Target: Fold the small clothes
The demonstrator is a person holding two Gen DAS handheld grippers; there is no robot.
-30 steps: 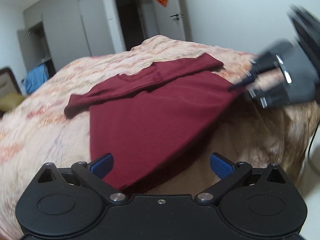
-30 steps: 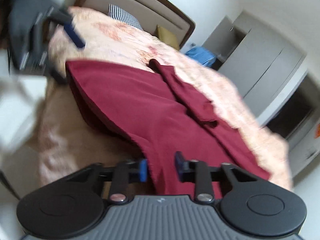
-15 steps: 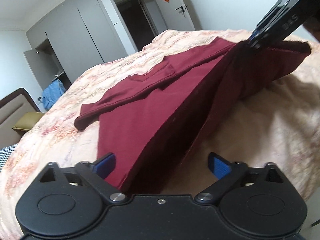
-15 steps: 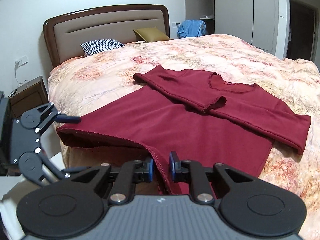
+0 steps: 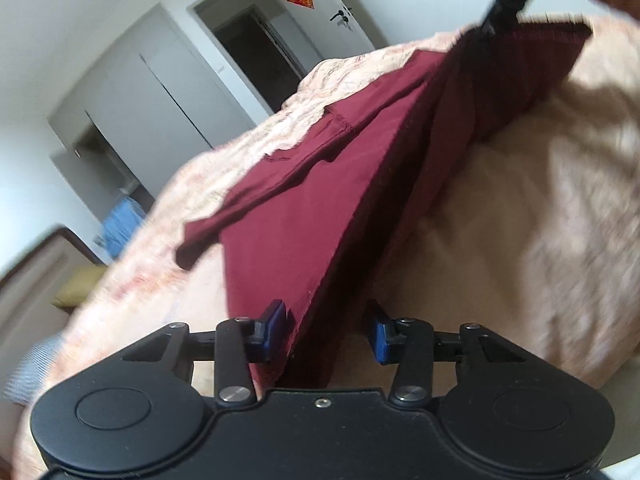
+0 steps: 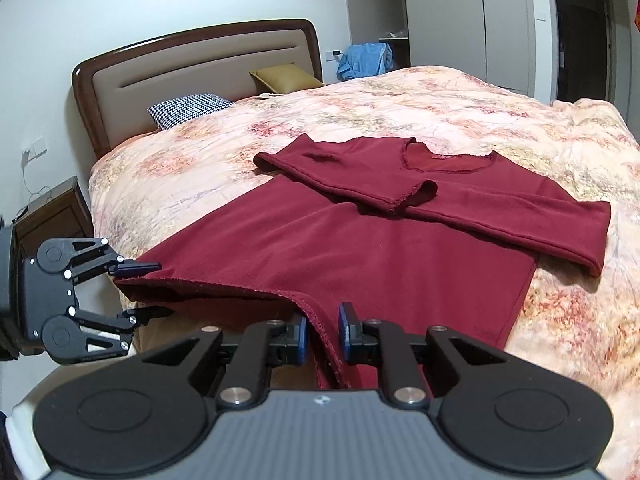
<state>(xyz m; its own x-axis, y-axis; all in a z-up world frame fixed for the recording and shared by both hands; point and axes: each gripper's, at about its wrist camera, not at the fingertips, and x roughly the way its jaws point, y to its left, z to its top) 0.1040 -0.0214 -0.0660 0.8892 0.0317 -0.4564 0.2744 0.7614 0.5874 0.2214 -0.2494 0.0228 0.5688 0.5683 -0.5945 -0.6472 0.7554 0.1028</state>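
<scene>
**Both claws at the shirt's hem**

A dark red shirt (image 6: pixel 360 248) lay spread on the flowered bedspread (image 6: pixel 440 112), sleeves folded across its chest and neckline toward the far side. Its near hem hung over the bed's edge. The right claw (image 6: pixel 322 333) was clamped on one corner of that hem, cloth pinched between its blue pads. The left claw (image 5: pixel 326 330) was closing around the other corner, the hem between its jaws, the pads not yet pressing it

Matt maroon knit top (image 6: pixel 360 248); soft floral cloth bedspread (image 6: pixel 440 120); glossy wood headboard (image 6: pixel 192 36); matt black plastic grippers.
</scene>
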